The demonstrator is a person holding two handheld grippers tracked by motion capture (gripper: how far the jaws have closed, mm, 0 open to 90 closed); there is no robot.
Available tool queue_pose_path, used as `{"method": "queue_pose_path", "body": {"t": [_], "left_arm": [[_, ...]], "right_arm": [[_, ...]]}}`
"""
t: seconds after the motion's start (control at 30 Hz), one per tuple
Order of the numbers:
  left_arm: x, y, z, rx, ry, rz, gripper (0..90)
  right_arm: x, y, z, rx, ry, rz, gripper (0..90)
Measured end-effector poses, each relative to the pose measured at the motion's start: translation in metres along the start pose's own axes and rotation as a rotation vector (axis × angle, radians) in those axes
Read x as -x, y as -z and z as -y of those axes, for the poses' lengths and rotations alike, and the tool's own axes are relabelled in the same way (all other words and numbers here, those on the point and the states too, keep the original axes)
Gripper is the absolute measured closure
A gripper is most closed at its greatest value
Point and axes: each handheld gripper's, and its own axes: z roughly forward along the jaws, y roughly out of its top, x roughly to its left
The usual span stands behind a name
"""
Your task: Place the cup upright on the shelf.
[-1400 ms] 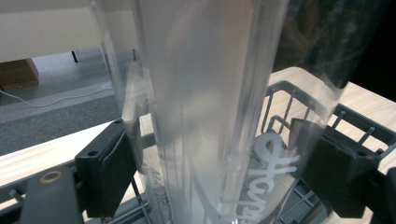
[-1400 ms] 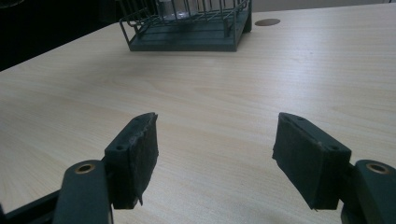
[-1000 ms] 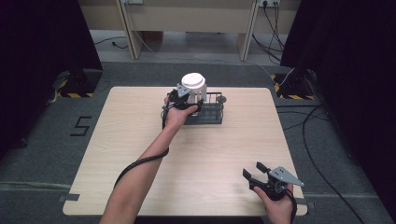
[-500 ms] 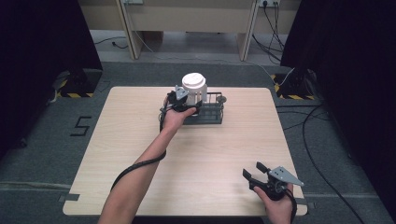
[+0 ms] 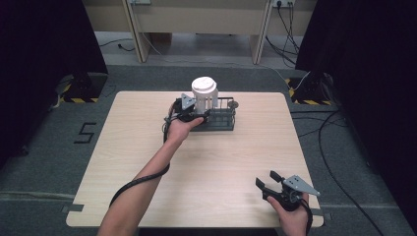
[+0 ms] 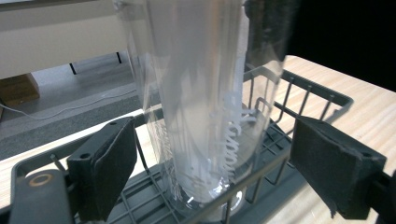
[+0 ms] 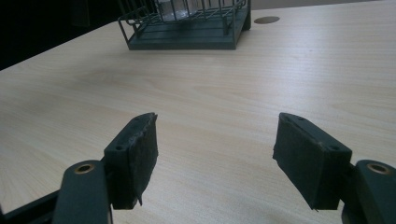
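Observation:
A tall clear tumbler with a white top [image 5: 204, 92] stands upright in the left end of a dark wire rack [image 5: 222, 122] at the far middle of the table. My left gripper [image 5: 199, 109] is open with a jaw on each side of the tumbler [image 6: 205, 107]; both pads [image 6: 108, 173] stand a little off the glass. The rack's wires [image 6: 309, 95] run under and behind the tumbler. My right gripper [image 5: 266, 179] rests at the near right of the table, open, with nothing between its jaws [image 7: 215, 149]. It faces the rack [image 7: 187, 39] across bare wood.
The wooden table [image 5: 147, 162] has a round cable hole [image 5: 233, 104] just behind the rack. Dark curtains flank both sides. Cables and yellow-black striped stand feet [image 5: 305, 96] lie on the grey floor beyond the far edge.
The left hand has shifted slightly at the rack, while the tumbler stays upright in it. The right gripper has not moved.

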Motion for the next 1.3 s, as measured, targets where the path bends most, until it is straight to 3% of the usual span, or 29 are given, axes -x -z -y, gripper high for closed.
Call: {"method": "queue_pose_path", "body": {"t": [0.53, 1.1, 1.13, 1.17, 1.3], "left_arm": [[-0.003, 0.035, 0.008, 0.007, 0.004, 0.025, 14.5], [-0.014, 0.086, 0.033, 0.007, -0.013, 0.016, 15.5], [-0.015, 0.088, 0.034, 0.008, -0.013, 0.016, 15.5], [-0.015, 0.090, 0.035, 0.009, -0.012, 0.015, 15.4], [-0.016, 0.100, 0.040, 0.013, -0.013, 0.014, 15.4]], "right_arm": [[0.000, 0.000, 0.000, -0.002, 0.003, 0.002, 30.7], [-0.001, 0.000, 0.000, -0.001, -0.004, 0.007, 30.7], [0.001, 0.000, 0.000, 0.004, 0.014, 0.010, 30.7], [-0.001, 0.000, 0.000, -0.003, -0.011, 0.007, 30.7], [0.000, 0.000, 0.000, 0.002, 0.004, 0.010, 30.7]]}}
